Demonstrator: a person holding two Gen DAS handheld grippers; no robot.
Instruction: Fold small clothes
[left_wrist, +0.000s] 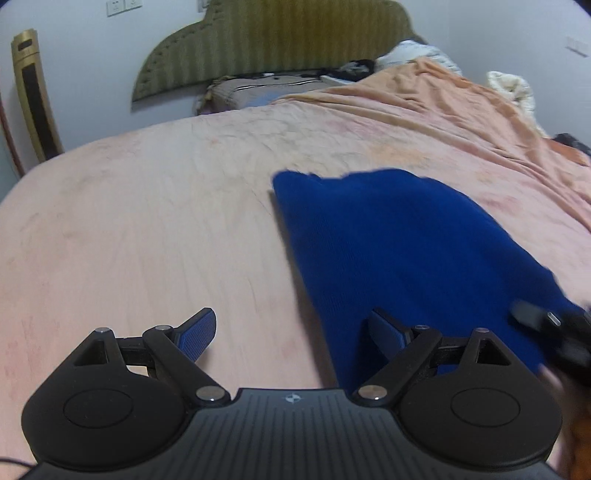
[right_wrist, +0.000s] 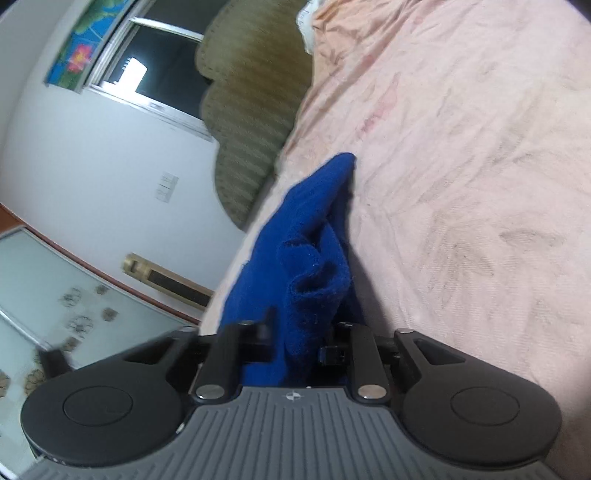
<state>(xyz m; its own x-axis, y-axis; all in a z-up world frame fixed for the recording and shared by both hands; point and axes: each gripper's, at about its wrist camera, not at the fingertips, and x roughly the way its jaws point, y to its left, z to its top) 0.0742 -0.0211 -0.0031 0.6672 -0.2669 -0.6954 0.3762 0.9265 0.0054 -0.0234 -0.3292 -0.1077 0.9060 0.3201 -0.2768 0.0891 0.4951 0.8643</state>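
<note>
The left tongs (left_wrist: 291, 332) stood wide open with nothing between the fingers, above the pink bed (left_wrist: 147, 229). The blue cloth (left_wrist: 406, 251) lay on the bed, stretching from the near edge toward the headboard (left_wrist: 273, 44). The right tongs (right_wrist: 299, 343) were closed on a bunched fold of this cloth (right_wrist: 310, 258) and lifted that end above the bed.

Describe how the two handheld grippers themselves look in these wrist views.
Both are matte black plastic. The left gripper has a ribbed body with a small star-like emblem, two round side housings, silver pivot pins on its linkage bars, and fingers faced with textured blue pads. The right gripper has the same build, though its ribbed body looks greyer. No sleeves are identifiable.
</note>
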